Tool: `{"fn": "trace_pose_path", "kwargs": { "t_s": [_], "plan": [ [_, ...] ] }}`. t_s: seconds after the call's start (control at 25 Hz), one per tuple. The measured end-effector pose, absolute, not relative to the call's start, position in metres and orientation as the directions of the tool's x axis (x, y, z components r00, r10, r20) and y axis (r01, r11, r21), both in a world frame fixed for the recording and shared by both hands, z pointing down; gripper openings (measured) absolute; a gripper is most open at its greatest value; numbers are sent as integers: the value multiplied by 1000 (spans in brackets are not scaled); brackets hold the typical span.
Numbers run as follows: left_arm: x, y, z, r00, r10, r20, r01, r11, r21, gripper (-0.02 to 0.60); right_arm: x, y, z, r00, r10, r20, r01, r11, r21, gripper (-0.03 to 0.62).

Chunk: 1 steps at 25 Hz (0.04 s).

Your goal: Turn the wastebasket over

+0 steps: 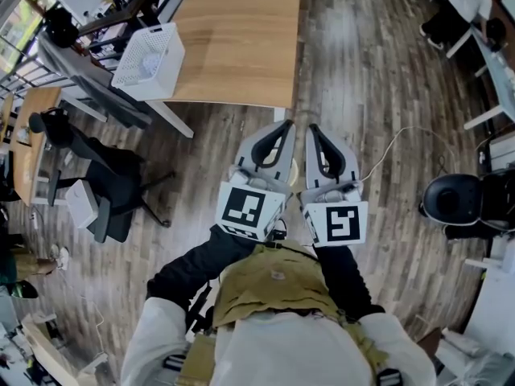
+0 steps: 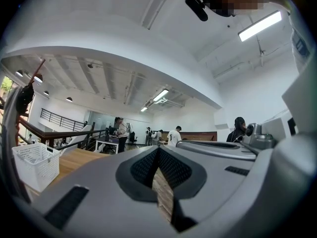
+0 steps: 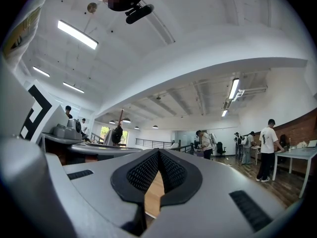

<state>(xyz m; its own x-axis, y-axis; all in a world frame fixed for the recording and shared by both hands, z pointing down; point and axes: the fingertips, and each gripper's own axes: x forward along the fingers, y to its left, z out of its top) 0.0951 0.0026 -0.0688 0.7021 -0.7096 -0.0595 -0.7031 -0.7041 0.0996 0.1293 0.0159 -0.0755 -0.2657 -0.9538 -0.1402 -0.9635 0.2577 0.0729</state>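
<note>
Left gripper (image 1: pixel 286 126) is clenched: in the left gripper view its two dark ribbed pads (image 2: pixel 143 167) meet at the tip, and only a thin wedge of wood shows through lower down, with nothing between them. Right gripper (image 1: pixel 313 127) is the same: its pads (image 3: pixel 143 173) touch at the tip in the right gripper view, with a narrow wedge of wood below and nothing held. In the head view both sit side by side at centre frame, close together, over the plank floor (image 1: pixel 378 71). Their tips point toward the top of the frame and lie just below the near edge of the wooden table (image 1: pixel 241 39). Neither touches anything.

The wastebasket (image 1: pixel 149 59) is white and perforated. It stands at the upper left of the head view, at the table's left edge, well apart from both grippers. It is upright, with its open mouth facing up and its inside visible from above. The left gripper view shows it at lower left (image 2: pixel 34 165), rim on top and walls narrowing downward. Its mouth looks rectangular, but I cannot tell which way the longer side runs
</note>
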Motion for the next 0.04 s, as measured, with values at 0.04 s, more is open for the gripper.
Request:
{"fn": "trace_pose_path", "kwargs": {
  "t_s": [0.04],
  "plan": [
    [97, 2, -68, 703, -709, -59, -702, -705, 100, 2, 131, 15, -75, -266, -954, -140, -963, 258, 73, 20]
  ]
}}
